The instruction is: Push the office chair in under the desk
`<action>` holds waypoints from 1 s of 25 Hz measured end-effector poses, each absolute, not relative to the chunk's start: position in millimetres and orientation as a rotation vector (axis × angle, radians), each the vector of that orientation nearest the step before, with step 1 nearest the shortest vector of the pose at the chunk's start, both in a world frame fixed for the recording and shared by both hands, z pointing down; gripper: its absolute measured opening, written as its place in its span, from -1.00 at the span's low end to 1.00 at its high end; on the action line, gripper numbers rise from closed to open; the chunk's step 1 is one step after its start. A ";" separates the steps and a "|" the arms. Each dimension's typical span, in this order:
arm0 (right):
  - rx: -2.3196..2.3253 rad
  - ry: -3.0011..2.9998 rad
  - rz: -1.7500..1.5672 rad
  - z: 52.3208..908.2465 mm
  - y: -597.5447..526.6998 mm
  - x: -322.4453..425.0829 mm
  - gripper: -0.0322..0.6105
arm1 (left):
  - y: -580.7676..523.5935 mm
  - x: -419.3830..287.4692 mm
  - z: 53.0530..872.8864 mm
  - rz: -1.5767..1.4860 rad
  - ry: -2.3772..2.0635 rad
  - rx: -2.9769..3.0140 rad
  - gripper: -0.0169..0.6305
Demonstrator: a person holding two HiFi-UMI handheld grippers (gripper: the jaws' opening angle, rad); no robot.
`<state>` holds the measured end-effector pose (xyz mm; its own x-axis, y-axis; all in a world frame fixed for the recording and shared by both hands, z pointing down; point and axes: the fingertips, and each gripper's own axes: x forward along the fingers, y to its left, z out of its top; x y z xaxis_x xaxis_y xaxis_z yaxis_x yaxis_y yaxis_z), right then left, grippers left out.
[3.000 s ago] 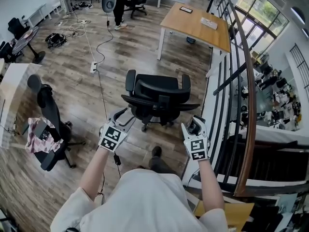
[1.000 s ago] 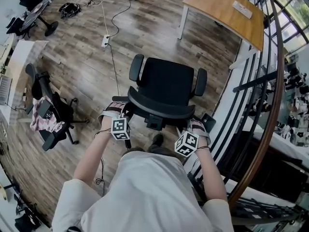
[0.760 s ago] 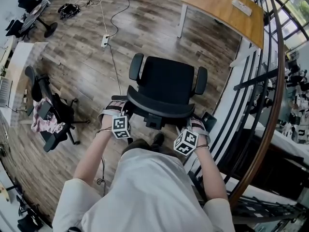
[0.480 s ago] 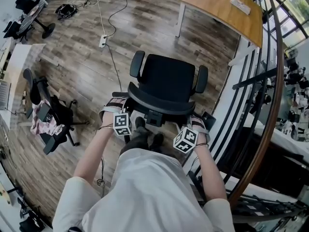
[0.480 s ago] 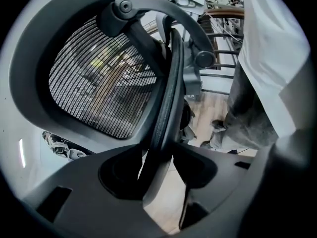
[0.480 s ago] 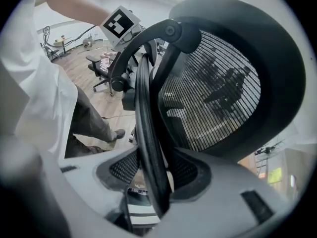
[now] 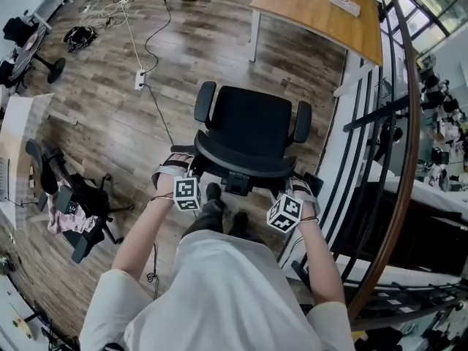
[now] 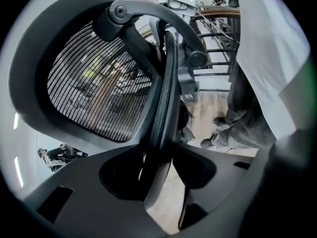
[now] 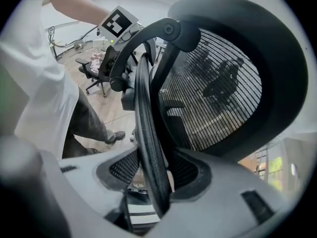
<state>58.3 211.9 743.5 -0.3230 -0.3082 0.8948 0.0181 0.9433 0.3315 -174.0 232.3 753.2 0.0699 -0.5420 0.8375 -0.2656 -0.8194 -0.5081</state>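
A black mesh office chair (image 7: 248,126) stands on the wood floor with its seat facing the wooden desk (image 7: 314,13) at the top of the head view. My left gripper (image 7: 183,170) is at the left end of the backrest top and my right gripper (image 7: 296,187) at the right end. In the left gripper view the backrest rim (image 8: 166,98) runs between the jaws of the left gripper (image 8: 157,167), which have just been closing on it. In the right gripper view the rim (image 9: 146,128) is pinched in the right gripper (image 9: 151,182).
A dark stair railing (image 7: 380,123) runs close along the chair's right side. A second chair draped with cloth (image 7: 73,203) stands at the left by a white table (image 7: 14,130). A power strip and cable (image 7: 139,79) lie on the floor ahead left. The person's shoes (image 7: 212,192) are just behind the chair.
Three seconds ago both grippers hung free behind the chair; now they hold its backrest. Over the last second the person and chair have moved forward toward the desk, and the side chair has slid back.
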 end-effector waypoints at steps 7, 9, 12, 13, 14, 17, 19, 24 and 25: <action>0.261 -1.868 -0.280 746.7 183.1 49.6 -0.34 | 193.3 -183.2 753.6 -1.799 0.701 -2.133 -0.43; 0.275 -1.865 -0.275 748.0 173.5 47.1 -0.34 | 182.7 -185.6 754.9 -1.793 0.662 -2.129 -0.45; 0.289 -1.858 -0.273 747.5 155.8 44.3 -0.33 | 164.7 -187.8 755.2 -1.781 0.605 -2.126 -0.47; 0.291 -1.856 -0.271 747.2 150.0 43.7 -0.33 | 158.6 -188.1 755.1 -1.774 0.584 -2.125 -0.48; 0.295 -1.855 -0.270 746.8 144.2 43.1 -0.33 | 152.3 -188.5 754.8 -1.767 0.563 -2.123 -0.50; 0.321 -1.841 -0.278 745.4 125.0 40.5 -0.33 | 132.7 -190.9 753.6 -1.747 0.514 -2.117 -0.52; 0.338 -1.823 -0.275 745.5 111.3 38.7 -0.33 | 119.7 -192.0 753.3 -1.733 0.497 -2.120 -0.53; 0.368 -1.767 -0.238 751.9 76.1 39.6 -0.33 | 89.4 -189.7 758.2 -1.687 0.447 -2.126 -0.57; 0.373 -1.760 -0.232 752.1 69.7 40.9 -0.34 | 83.7 -188.2 758.3 -1.680 0.437 -2.128 -0.58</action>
<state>40.9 69.7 752.1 -0.1880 -0.3714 0.9092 -0.1234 0.9273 0.3533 -188.2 83.7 758.3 0.2313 -0.4728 0.8503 -0.0013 -0.8741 -0.4857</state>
